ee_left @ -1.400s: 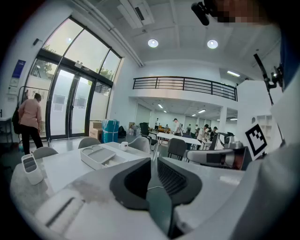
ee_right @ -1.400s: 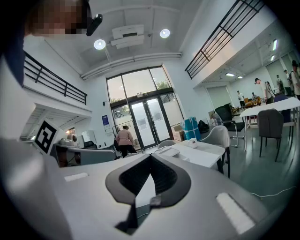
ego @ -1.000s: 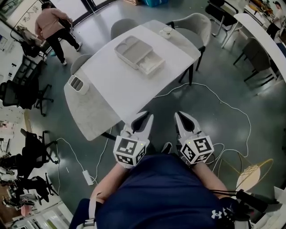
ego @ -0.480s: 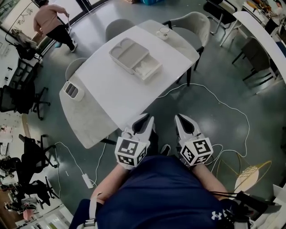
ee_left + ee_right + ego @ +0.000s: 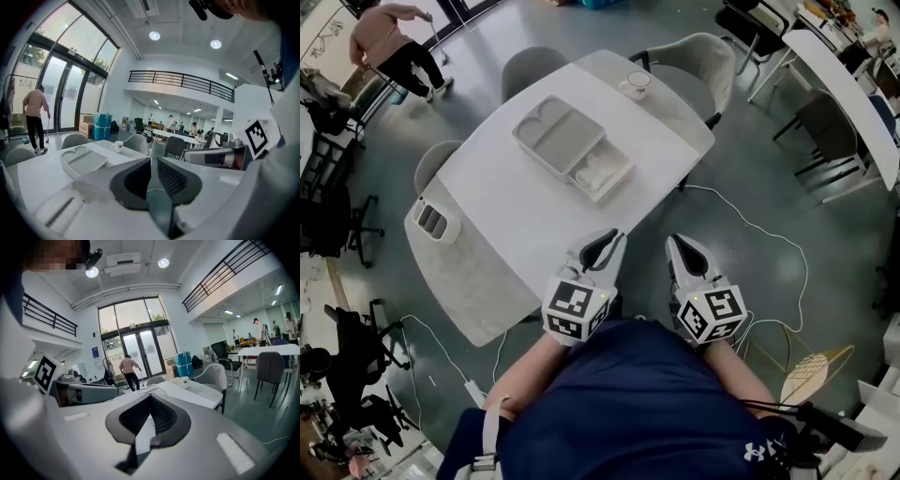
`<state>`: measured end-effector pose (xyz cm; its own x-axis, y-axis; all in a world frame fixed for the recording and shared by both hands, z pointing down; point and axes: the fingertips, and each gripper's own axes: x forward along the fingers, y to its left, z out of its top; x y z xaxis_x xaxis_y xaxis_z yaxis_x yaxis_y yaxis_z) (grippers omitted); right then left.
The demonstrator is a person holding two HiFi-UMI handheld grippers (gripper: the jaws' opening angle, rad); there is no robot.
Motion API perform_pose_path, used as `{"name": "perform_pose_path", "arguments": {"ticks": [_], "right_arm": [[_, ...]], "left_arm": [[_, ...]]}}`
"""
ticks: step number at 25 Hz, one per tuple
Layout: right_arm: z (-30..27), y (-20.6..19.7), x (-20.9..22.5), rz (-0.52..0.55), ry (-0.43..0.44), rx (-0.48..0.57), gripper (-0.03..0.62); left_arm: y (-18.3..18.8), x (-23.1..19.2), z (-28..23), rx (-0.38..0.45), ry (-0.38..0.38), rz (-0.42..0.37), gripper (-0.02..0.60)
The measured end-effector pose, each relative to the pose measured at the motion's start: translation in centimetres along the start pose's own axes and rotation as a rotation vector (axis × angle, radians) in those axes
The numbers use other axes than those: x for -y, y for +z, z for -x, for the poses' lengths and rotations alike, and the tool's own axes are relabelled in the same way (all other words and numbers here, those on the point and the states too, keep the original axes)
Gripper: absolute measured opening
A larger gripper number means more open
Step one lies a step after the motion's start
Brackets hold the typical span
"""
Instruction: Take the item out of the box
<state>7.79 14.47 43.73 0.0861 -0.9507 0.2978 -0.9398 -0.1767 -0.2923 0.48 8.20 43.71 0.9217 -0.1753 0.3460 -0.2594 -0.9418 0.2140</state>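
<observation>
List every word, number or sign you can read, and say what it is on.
No readable words or numbers.
On left gripper and right gripper: square coded markers, no letters.
Blue sign beside the doors: too small to read.
Shirt: white logo, no letters.

Left tool [image 5: 612, 240] and right tool [image 5: 676, 244] hover by the table [image 5: 516, 208] bearing the box [image 5: 572, 148]

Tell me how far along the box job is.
Nothing is done yet: the box sits untouched on the table. Nothing is in hand: the left gripper is slightly open, the right gripper shut, both empty near the table's edge. Left: reaching in, grasping, lifting out.
</observation>
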Motion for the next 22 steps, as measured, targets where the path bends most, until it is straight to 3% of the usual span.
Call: {"name": "perform_pose_path", "arguments": {"ticks": [13, 22], "right_arm": [[-9.1, 2.5, 0.4, 0.03, -0.018, -0.08, 0.002], [-14.5, 1.5, 1.1, 0.01, 0.098, -0.149, 0.002]], "left_arm": [[0.8, -9.3, -3.5, -0.04, -0.008, 0.056, 0.049], [-0.1, -14.2, -4.9, -0.077, 0.13, 0.112, 0.049]]}}
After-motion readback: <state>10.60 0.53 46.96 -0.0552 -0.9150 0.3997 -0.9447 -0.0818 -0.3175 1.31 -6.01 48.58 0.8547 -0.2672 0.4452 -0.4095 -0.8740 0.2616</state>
